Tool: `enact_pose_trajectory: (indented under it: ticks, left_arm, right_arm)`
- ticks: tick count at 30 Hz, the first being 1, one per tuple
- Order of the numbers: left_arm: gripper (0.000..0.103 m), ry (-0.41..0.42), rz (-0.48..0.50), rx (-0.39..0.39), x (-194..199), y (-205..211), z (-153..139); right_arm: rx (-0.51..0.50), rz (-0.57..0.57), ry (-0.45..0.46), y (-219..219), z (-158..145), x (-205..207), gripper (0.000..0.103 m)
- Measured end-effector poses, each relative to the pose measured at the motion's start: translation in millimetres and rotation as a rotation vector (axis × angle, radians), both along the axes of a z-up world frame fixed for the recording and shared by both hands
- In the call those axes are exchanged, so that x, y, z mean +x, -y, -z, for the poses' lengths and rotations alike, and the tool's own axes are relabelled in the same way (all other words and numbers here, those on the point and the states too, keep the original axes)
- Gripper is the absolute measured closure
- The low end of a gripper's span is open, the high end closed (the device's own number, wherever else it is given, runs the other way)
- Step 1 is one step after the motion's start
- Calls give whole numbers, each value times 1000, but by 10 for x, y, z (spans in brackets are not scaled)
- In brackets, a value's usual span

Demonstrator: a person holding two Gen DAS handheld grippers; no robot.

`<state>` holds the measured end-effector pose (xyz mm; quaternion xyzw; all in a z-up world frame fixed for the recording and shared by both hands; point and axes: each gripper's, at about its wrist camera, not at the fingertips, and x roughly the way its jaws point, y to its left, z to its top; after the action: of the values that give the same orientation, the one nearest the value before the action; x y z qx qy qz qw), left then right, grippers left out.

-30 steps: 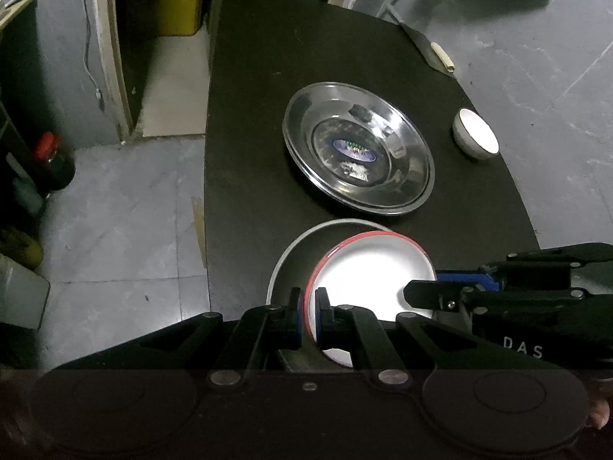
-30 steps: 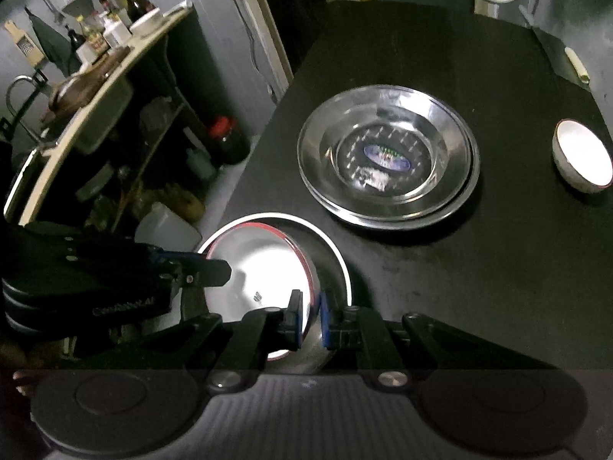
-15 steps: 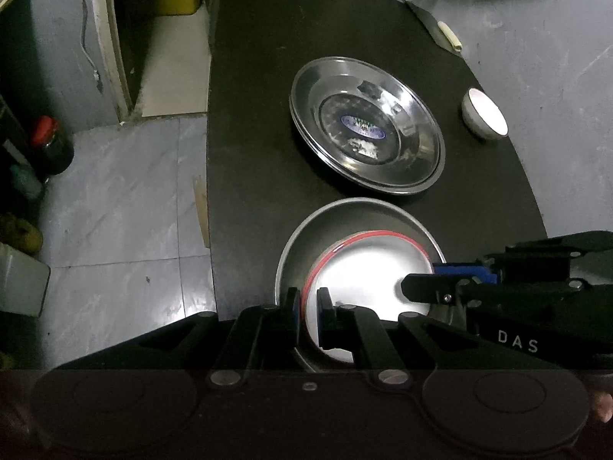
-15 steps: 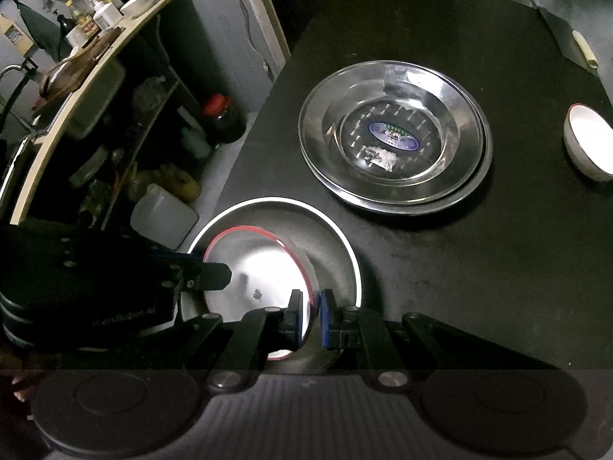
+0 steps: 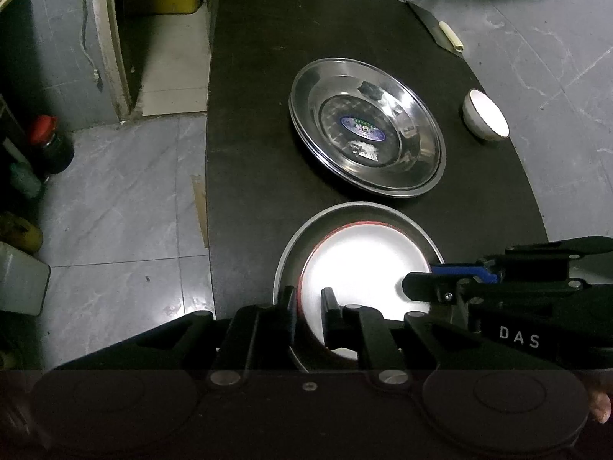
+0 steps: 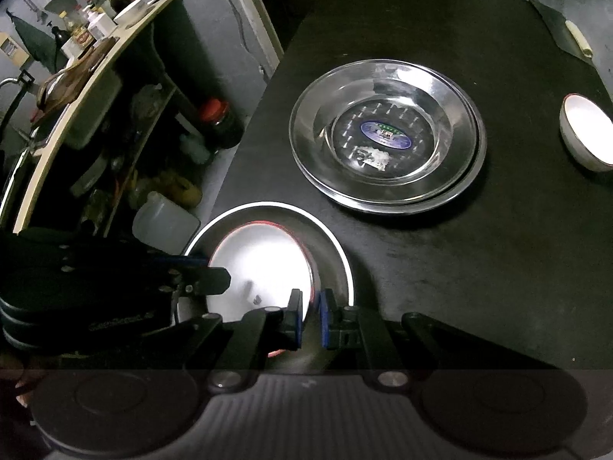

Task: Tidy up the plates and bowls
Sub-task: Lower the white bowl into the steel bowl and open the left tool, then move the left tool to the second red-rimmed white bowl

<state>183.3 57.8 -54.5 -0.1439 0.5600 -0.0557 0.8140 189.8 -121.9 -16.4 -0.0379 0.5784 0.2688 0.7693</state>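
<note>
On the black table [image 5: 249,115] sits the stacked steel plates [image 5: 367,130]. Nearer, the red-rimmed white plate [image 5: 360,264], tilted a second ago, now seems seated inside the grey plate [image 5: 291,253], so this nesting looks done. Left tongs [image 5: 309,306] are opening off its rim; right tongs [image 6: 311,316] still pinch it. Small white bowl [image 5: 485,119] remains apart.

1. The left wrist view looks steeply down along the left tool [image 5: 308,306], close above the near edge of the worktop [image 5: 249,115].
2. The right wrist view looks steeply down along the right tool [image 6: 311,312], equally close, from the opposite side.
3. Both views share the nested dishes [image 5: 360,268], steel plates [image 6: 387,142], and small bowl [image 5: 484,120].
</note>
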Motion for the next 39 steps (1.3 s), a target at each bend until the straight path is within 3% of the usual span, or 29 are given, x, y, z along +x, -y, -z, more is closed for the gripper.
enact_pose_trajectory:
  ticks: [16,25,34,36,39]
  left_arm:
    - [86,55,-31,53,-41,26,-230]
    - [60,154,-20,102,60,126,-501]
    - [16,235,16,193,334,403,-699]
    - [8,244,28,210,427,493,-717]
    - [4,246,47,220,578,631,-710]
  right_arm:
    - [55,32,42,161,-79,-31,92]
    - [145,86,127,398,-229,-39,91]
    - [225,234,200,858,-250,76,85]
    - [235,267,206,966,-229,101,76]
    - [242,316,210,1169,-179,149,62]
